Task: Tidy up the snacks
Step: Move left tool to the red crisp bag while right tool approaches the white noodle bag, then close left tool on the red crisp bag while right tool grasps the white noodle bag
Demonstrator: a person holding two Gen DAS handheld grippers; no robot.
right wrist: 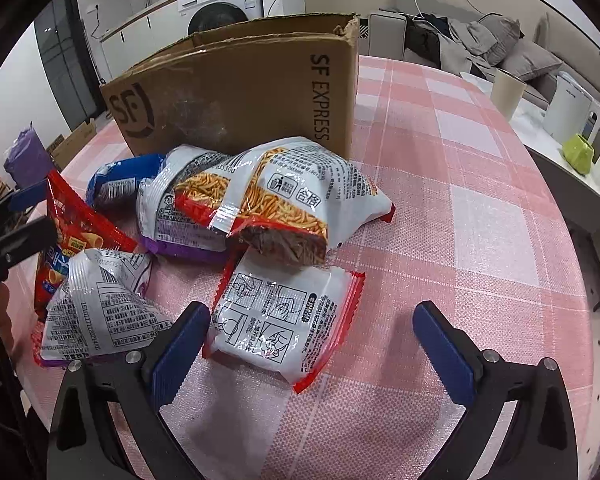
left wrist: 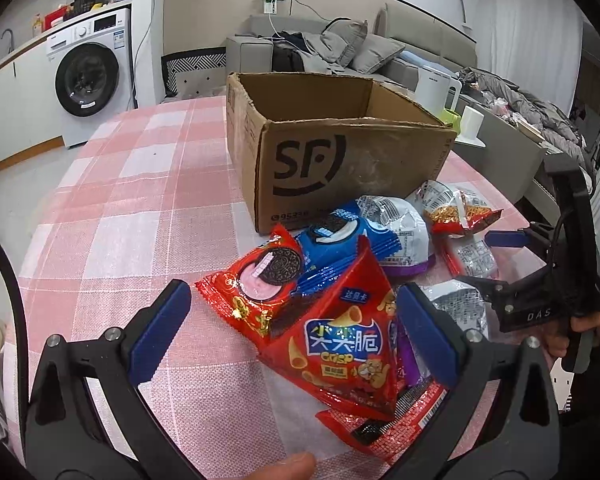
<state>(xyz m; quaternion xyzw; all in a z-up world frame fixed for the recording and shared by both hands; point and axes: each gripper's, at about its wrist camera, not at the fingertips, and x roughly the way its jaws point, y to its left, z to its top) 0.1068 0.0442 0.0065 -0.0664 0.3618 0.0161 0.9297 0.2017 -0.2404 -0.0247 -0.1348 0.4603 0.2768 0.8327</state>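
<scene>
We see a cardboard box point(left wrist: 340, 160) standing on the table point(left wrist: 148, 184), with the snack packets heaped just in front of it. In the left wrist view the crisp bag point(left wrist: 340, 344) lies nearest, overlapping the cookie packet point(left wrist: 260, 284) on its left, and a second cookie packet point(left wrist: 336, 240) lies behind both. In the right wrist view the noodle bag point(right wrist: 284, 196) rests against the box, and a flat packet point(right wrist: 284, 320) lies before it. A kettle point(right wrist: 572, 112) stands well off to the right.

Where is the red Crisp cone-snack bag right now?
In the left wrist view, the red Crisp bag lies on the pink checked tablecloth between the open left gripper fingers, overlapping the red Oreo pack.
</scene>
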